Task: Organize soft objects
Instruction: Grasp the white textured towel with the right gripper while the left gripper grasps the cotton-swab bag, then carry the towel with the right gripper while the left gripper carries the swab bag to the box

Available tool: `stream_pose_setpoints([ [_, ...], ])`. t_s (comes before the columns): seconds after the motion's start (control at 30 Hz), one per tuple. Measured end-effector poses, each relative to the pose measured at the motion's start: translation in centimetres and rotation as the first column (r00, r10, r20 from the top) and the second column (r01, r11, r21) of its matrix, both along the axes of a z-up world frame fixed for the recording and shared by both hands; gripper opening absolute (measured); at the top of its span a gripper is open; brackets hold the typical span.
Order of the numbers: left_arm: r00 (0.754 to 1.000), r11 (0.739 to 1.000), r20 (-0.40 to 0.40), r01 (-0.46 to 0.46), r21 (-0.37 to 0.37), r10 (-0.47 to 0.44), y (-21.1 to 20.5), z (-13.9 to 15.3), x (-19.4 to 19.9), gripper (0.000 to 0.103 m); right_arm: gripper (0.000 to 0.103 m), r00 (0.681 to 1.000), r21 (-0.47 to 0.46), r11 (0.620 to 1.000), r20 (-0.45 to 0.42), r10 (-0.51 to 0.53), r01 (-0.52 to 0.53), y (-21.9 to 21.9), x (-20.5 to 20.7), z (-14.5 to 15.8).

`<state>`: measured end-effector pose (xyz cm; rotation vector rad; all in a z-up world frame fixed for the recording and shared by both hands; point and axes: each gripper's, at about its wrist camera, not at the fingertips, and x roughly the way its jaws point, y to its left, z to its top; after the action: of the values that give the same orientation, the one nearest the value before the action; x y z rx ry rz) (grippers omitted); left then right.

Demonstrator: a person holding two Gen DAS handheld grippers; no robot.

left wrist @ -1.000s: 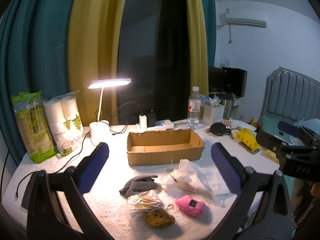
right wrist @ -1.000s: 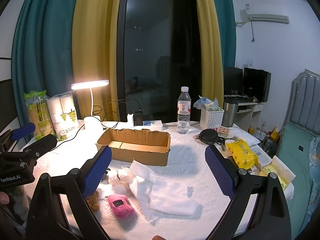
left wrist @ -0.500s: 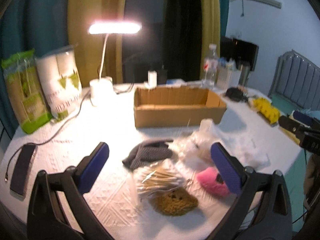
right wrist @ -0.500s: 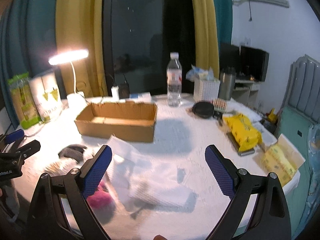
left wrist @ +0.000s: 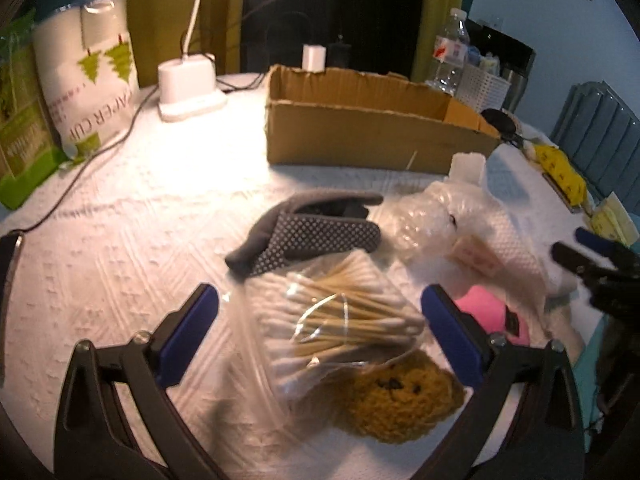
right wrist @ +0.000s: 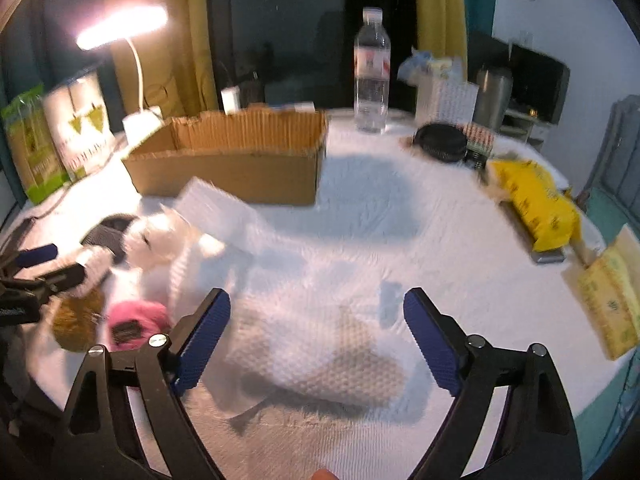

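We see the left gripper (left wrist: 318, 330) spread wide above a clear bag of cotton swabs (left wrist: 340, 320), gripping nothing. A brown plush (left wrist: 400, 398), pink plush (left wrist: 496, 316) and grey glove (left wrist: 312, 234) lie near the cardboard box (left wrist: 376, 128). The right gripper (right wrist: 316, 340), closing yet wide, hovers over a folded white cloth (right wrist: 316, 352).

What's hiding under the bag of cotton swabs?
The bag of cotton swabs lies partly over a brown fuzzy toy, whose face peeks out below it. The grey glove sits just behind. Anything else beneath the bag is covered.
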<state>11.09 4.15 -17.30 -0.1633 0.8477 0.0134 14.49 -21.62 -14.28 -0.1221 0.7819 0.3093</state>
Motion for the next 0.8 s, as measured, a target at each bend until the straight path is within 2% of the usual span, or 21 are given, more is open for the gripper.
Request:
stream_pose_setpoints([
  [0.1,0.999,0.999,-0.023,0.033,-0.017,-0.034,-0.2,-0.1,0.3,0.089,0.085,0.998,-0.002,1.000,-0.057,-0.007,0.007,-0.2,1.2,-1.6],
  [0.13,0.999,0.999,-0.027,0.039,-0.021,-0.039,-0.2,-0.1,0.3,0.088,0.083,0.998,0.002,1.000,-0.068,-0.006,0.006,-0.3,1.3,-2.0],
  [0.27,0.998,0.998,-0.034,0.049,-0.045,-0.051,-0.1,-0.1,0.2,0.082,0.066,0.997,0.005,1.000,-0.081,0.015,-0.015,-0.4,0.9,-2.6],
  [0.33,0.998,0.998,-0.034,0.050,-0.049,-0.052,0.0,0.0,0.2,0.079,0.052,0.997,0.008,0.999,-0.073,0.033,-0.032,-0.5,0.7,-2.6],
  [0.4,0.998,0.997,-0.029,0.048,-0.060,-0.050,0.2,0.2,0.1,0.077,0.028,0.997,0.026,0.999,-0.067,0.043,-0.042,-0.7,0.4,-2.2],
  [0.8,0.998,0.996,0.023,0.066,-0.063,-0.065,-0.1,2.0,-0.8,0.075,0.028,0.999,0.063,0.998,-0.027,0.024,-0.023,-2.6,-0.8,-0.6],
])
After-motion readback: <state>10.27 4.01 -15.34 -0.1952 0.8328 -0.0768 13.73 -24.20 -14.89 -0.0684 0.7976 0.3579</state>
